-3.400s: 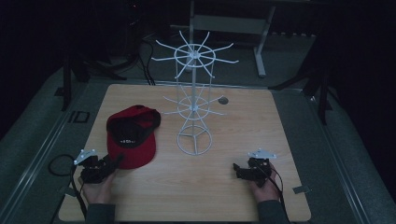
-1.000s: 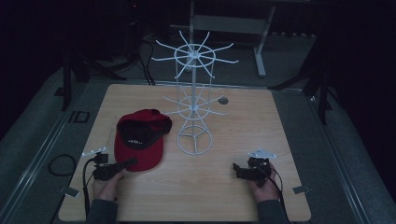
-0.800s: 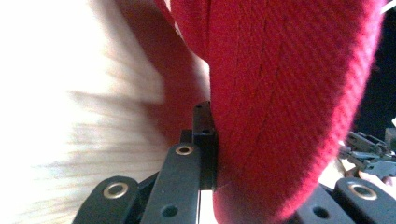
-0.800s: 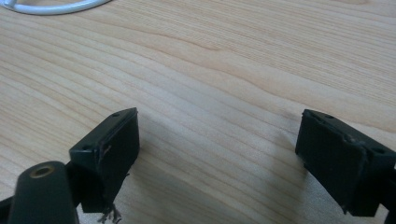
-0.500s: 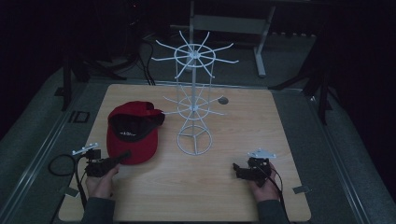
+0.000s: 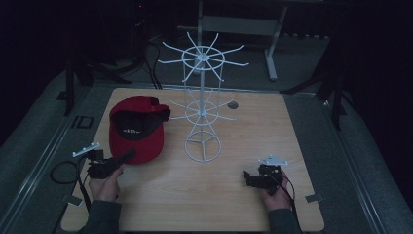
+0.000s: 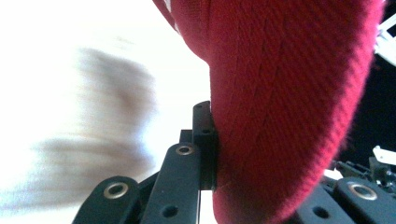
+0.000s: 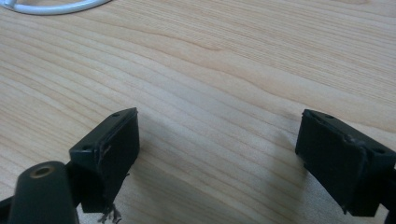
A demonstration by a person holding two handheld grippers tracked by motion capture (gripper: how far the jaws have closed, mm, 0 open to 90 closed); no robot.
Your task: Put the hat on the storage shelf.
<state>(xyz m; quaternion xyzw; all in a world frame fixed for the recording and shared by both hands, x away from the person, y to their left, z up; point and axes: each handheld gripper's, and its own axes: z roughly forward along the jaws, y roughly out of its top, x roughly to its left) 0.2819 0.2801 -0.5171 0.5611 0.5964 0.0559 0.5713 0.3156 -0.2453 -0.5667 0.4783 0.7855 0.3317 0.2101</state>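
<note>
A red cap (image 6: 137, 130) with a dark panel and pale lettering sits at the table's left, beside a white wire rack (image 6: 202, 114). My left gripper (image 6: 125, 157) is shut on the near edge of its brim. In the left gripper view, the red cap (image 7: 285, 93) fabric sits between the jaws of the left gripper (image 7: 261, 158). My right gripper (image 6: 247, 178) rests low on the wood at the front right, open, apart from the rack. The right gripper view shows the right gripper (image 8: 229, 158) with wide-spread jaws and bare wood between them.
The wooden table (image 6: 292, 146) has a small dark round hole (image 6: 233, 104) behind the rack. The rack's ring base (image 8: 51, 6) lies ahead of the right gripper. Cables (image 6: 63, 171) trail off the left edge. Metal stands (image 6: 272, 44) are beyond the table.
The left gripper, shut on the cap's brim, has swung the cap left and then a little farther from the person. The right gripper has stayed put.
</note>
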